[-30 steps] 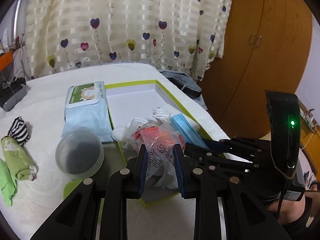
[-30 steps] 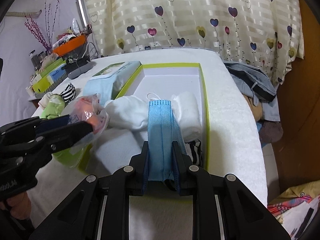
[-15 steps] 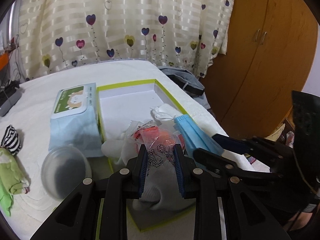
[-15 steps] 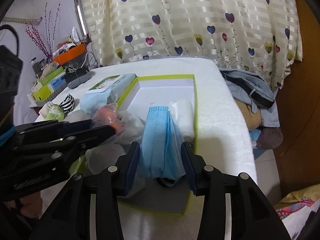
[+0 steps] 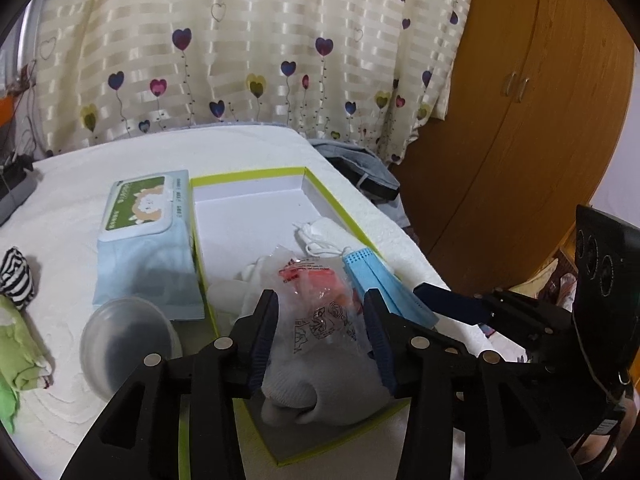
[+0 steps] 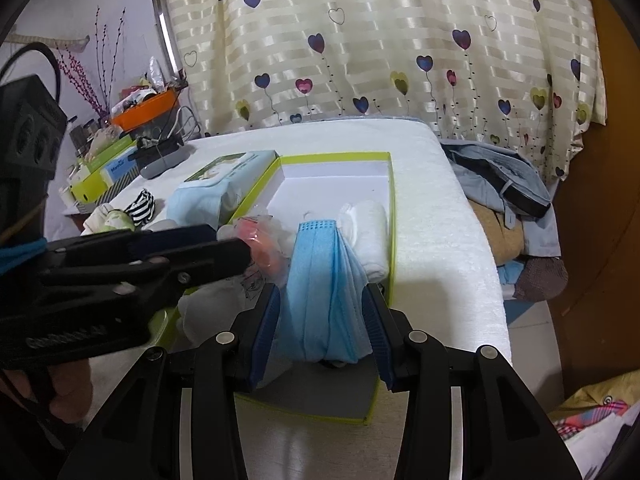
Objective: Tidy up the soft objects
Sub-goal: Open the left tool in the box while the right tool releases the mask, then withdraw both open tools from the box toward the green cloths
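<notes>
A white box with a green rim (image 5: pixel 248 176) (image 6: pixel 336 156) lies on the white bed. Inside it, a clear plastic bag with red contents (image 5: pixel 312 280) (image 6: pixel 260 240) rests on a white sock (image 5: pixel 304 392). My left gripper (image 5: pixel 320 300) is opening, its jaws spread to either side of the bag without pressing it. Next to the bag, a stack of blue face masks (image 5: pixel 372 276) (image 6: pixel 320 280) fans out loosely between the spread jaws of my right gripper (image 6: pixel 322 294). A white cloth roll (image 6: pixel 374 232) lies just beyond the masks.
Left of the box are a wipes pack (image 5: pixel 144 216), a clear round lid (image 5: pixel 124 336), a striped sock roll (image 5: pixel 16 280) and a green cloth roll (image 5: pixel 20 352). Clothes (image 6: pixel 508 184) hang off the bed's right side. A wooden wardrobe (image 5: pixel 520 120) stands at the right.
The right jaws spread first and let go of the blue masks, which fanned out. The left jaws then spread off the plastic bag. Neither hand has shifted much.
</notes>
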Tool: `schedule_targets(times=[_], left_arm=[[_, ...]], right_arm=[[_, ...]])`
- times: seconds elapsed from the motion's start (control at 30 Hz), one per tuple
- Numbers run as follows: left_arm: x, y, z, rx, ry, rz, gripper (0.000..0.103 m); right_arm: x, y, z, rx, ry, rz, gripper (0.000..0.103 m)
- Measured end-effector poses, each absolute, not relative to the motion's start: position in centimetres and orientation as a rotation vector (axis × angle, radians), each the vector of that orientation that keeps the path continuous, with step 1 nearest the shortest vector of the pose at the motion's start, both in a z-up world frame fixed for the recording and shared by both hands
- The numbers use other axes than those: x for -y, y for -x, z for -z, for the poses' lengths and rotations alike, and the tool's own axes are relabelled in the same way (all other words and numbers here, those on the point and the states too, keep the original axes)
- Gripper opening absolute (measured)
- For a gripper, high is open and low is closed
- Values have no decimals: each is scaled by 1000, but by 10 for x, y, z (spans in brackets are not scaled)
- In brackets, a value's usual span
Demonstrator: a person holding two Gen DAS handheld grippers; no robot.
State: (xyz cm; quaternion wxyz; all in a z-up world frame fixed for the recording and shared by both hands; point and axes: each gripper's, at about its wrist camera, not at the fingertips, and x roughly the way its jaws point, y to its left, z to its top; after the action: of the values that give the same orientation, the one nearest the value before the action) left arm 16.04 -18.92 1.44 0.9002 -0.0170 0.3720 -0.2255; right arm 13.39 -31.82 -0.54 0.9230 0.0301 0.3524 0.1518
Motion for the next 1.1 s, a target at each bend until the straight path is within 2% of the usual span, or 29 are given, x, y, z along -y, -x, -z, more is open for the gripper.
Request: schedule_targets(times=[1.1], left_arm=[[98,-76,-50,-638,96,381,43]], right_arm=[[258,-61,-42,-619,11,-311,44]])
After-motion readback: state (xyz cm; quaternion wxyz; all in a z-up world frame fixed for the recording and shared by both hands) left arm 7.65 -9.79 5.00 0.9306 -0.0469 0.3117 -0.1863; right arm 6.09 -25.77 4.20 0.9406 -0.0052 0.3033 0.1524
